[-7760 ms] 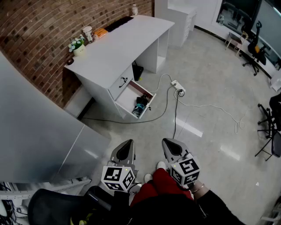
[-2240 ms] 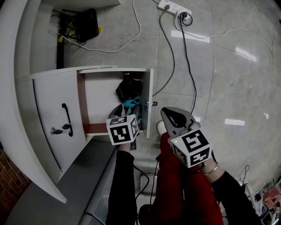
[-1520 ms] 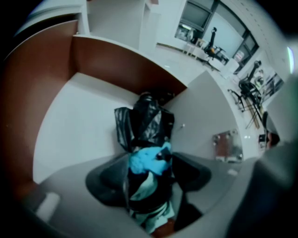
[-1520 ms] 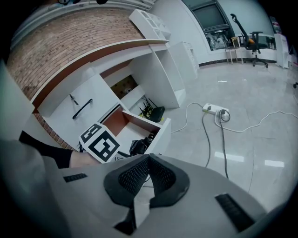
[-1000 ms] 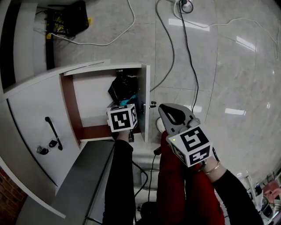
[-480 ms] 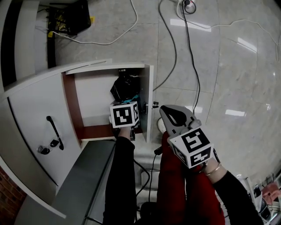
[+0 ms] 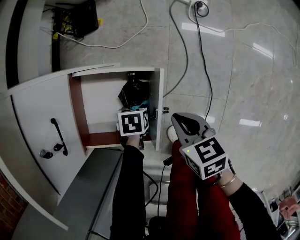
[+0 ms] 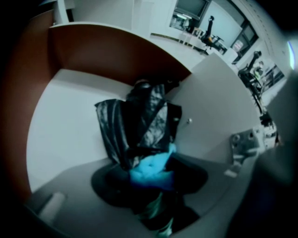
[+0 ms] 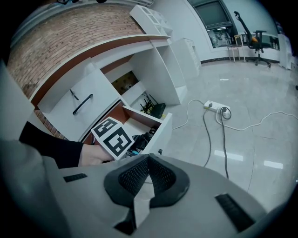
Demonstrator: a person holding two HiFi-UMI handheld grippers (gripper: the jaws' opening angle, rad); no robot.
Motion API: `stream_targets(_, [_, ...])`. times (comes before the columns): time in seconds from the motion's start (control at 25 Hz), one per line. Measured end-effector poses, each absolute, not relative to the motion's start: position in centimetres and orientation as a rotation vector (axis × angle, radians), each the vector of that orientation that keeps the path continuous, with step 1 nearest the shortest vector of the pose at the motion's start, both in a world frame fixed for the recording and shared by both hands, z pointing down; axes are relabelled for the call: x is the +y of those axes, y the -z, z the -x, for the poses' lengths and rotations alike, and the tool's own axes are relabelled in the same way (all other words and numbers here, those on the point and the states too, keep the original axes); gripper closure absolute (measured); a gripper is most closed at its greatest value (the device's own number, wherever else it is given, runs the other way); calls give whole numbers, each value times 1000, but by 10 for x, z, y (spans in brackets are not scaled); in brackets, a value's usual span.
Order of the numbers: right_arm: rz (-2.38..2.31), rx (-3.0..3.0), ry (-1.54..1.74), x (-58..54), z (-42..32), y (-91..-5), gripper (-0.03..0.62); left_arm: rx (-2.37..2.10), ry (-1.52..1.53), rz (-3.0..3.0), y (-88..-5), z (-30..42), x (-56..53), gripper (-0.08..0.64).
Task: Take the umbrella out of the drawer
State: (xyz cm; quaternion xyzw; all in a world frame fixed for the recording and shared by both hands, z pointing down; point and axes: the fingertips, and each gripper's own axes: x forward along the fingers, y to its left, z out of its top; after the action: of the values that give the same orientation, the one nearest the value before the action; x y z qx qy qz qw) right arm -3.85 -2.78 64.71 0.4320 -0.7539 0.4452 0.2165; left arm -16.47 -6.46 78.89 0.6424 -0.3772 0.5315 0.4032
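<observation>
A black folded umbrella (image 7: 133, 93) with a teal strap lies at the right side of the open white drawer (image 7: 157, 105). My left gripper (image 7: 133, 121) points straight down into the drawer, its marker cube hiding the fingertips in the head view. In the left gripper view the umbrella (image 8: 139, 123) fills the middle, and its teal strap end sits between the closing jaws of the left gripper (image 8: 151, 179). I cannot see the pads pressing on it. My right gripper (image 7: 185, 123) hangs outside the drawer to the right, shut and empty, as the right gripper (image 9: 149, 160) also shows.
A white drawer front with a black handle (image 7: 57, 136) stands left of the drawer. Cables and a power strip (image 7: 199, 7) lie on the tiled floor beyond. A black device (image 7: 77, 18) sits under the desk. The person's red-trousered legs (image 7: 187, 197) are below.
Since the earliest frame I have come from across the room to stand over the drawer, and the left gripper has gone down into it. Over the last second nothing visibly shifts.
</observation>
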Motion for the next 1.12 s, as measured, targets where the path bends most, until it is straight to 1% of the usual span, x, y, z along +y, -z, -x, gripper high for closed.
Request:
stream_targets(0.56, [-1197, -2140, -1171, -34, 44, -609, 594, -942, -1335, -1661, -742, 164, -62, 328])
stream_targets(1.12, [-1222, -2163, -1122, -33, 36, -565, 594, -993, -1353, -1751, -675, 168, -67, 331])
